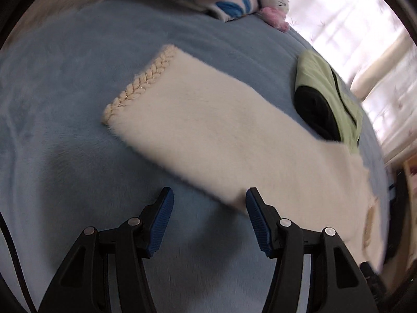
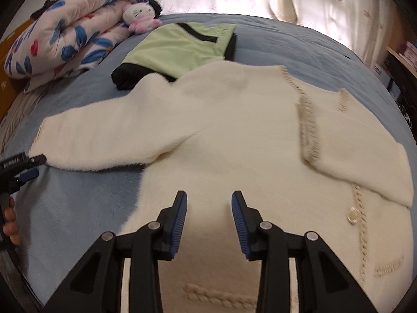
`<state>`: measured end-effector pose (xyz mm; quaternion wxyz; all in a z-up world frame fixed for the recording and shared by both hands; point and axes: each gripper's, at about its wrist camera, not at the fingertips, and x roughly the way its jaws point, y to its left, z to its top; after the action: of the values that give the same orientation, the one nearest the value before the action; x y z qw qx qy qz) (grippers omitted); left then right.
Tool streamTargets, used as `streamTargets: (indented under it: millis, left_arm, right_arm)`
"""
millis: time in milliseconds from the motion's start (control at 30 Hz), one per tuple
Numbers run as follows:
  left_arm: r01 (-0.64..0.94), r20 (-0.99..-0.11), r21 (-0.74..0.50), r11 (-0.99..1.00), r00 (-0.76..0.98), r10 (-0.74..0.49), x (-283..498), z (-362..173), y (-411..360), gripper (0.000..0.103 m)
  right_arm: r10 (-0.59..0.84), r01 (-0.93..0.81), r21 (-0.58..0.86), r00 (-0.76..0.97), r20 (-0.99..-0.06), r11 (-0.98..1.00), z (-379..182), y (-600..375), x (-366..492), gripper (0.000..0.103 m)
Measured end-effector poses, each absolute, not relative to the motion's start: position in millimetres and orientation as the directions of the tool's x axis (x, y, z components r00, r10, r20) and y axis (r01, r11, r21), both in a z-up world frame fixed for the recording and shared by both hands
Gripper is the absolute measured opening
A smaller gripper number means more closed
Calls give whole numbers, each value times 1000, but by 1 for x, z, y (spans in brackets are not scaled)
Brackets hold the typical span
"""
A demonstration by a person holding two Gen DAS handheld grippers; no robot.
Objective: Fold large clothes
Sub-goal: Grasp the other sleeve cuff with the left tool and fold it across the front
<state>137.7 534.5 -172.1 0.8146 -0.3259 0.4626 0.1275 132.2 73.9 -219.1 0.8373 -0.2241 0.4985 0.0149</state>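
Hovering spread and empty over the blue bed (image 2: 78,208), the right gripper (image 2: 209,200) sits above the cream cardigan's (image 2: 221,135) body, while the left gripper (image 1: 208,198), also spread with nothing between its pads, hangs just beside the outstretched sleeve (image 1: 198,120), a green garment (image 2: 179,47) lying beyond.

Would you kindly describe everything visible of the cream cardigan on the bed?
The cream cardigan looks fluffy, edged with braided trim, with a pale round button on its front. It lies spread flat on the blue blanket; one sleeve stretches out sideways, the other is folded across the chest. Its shoulder overlaps the green and black garment. Neither gripper grips it.
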Motion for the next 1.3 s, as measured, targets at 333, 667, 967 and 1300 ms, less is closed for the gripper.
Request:
streamTargets:
  millis: [333, 667, 967, 1300]
  left_arm:
    - [-418, -817, -407, 812, 565, -119, 178, -173, 532, 8]
    - [92, -653, -162, 983, 737, -177, 163, -39, 307, 7]
    - [322, -815, -195, 926, 471, -336, 162, -107, 121, 30]
    - [465, -867, -42, 885, 424, -263, 94, -132, 80, 56]
  right_arm:
    - [-209, -232, -358, 491, -846, 904, -225, 68, 141, 36]
    - [-214, -92, -319, 566, -796, 943, -167, 5, 128, 36]
    - [-334, 108, -336, 576, -746, 936, -119, -101, 106, 36]
    - [-220, 97, -201, 570, -792, 975, -116, -132, 96, 36]
